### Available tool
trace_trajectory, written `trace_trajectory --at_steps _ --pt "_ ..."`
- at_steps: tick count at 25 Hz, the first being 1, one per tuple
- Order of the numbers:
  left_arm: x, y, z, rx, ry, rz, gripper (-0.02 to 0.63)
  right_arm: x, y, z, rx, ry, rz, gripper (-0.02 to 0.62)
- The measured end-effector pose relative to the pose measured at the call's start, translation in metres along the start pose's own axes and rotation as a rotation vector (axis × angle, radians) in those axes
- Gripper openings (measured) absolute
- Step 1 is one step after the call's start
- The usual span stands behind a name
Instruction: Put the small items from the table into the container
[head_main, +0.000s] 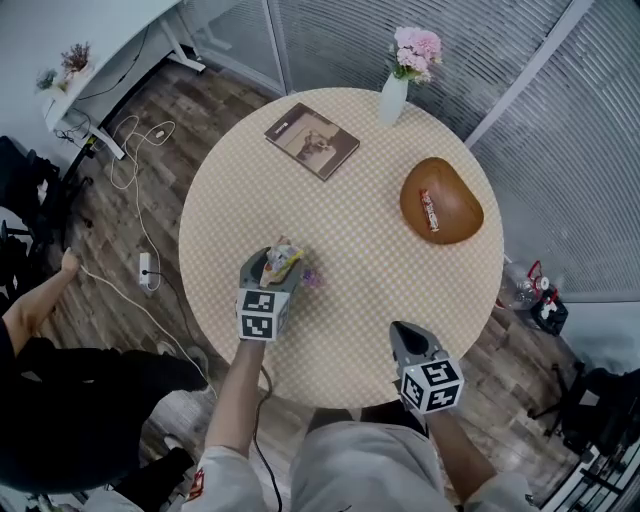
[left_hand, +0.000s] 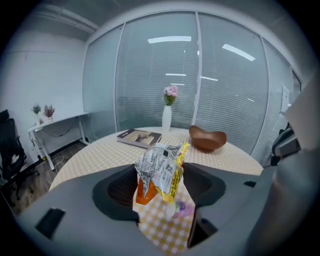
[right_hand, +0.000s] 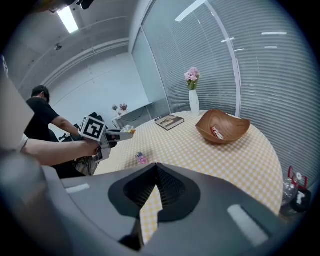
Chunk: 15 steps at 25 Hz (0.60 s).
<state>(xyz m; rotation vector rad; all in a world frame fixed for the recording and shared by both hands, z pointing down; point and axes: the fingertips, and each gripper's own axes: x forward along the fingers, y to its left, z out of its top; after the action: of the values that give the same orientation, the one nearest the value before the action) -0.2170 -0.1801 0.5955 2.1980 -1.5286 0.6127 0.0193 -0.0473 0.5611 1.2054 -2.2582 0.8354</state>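
Nearest the person, the right gripper (head_main: 402, 335) hovers over the near edge of the round checked table (head_main: 350, 330). Its jaws are pressed together with nothing between them; only the tablecloth shows through the slit in the right gripper view.

A little further in, on the left, the left gripper (head_main: 274, 262) has its jaws set fairly wide and clamped on a crinkled snack packet (left_hand: 161, 172) (silver, yellow and orange). The right gripper view shows the packet held clear of the tabletop.

Just beside that gripper's tip, a small pink-and-purple item (head_main: 311, 278) lies on the cloth. It is probably a wrapped sweet, though it is too small to be sure.

Well beyond, toward the right side of the table, sits the brown wooden bowl (head_main: 455, 215), with one small wrapped bar (head_main: 429, 210) lying inside it.

Further back on the left lies a closed book (head_main: 311, 140). At the far edge stands a white vase (head_main: 393, 98) of pink flowers.
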Motion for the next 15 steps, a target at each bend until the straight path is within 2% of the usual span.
trace_trajectory --at_steps 5,8,12,15 --pt "0.012 -0.079 0.085 0.07 -0.103 -0.11 0.288 -0.015 -0.011 0.006 0.037 -0.048 -0.018 0.002" --pt "0.037 -0.134 0.118 0.101 -0.145 -0.181 0.288 -0.03 -0.031 0.006 0.071 -0.074 -0.05 0.002" --pt "0.089 -0.204 0.135 0.132 -0.123 -0.255 0.288 -0.057 -0.07 0.004 0.123 -0.104 -0.11 0.002" --pt "0.132 -0.244 0.132 0.156 -0.056 -0.289 0.288 -0.075 -0.098 -0.005 0.168 -0.112 -0.159 0.002"
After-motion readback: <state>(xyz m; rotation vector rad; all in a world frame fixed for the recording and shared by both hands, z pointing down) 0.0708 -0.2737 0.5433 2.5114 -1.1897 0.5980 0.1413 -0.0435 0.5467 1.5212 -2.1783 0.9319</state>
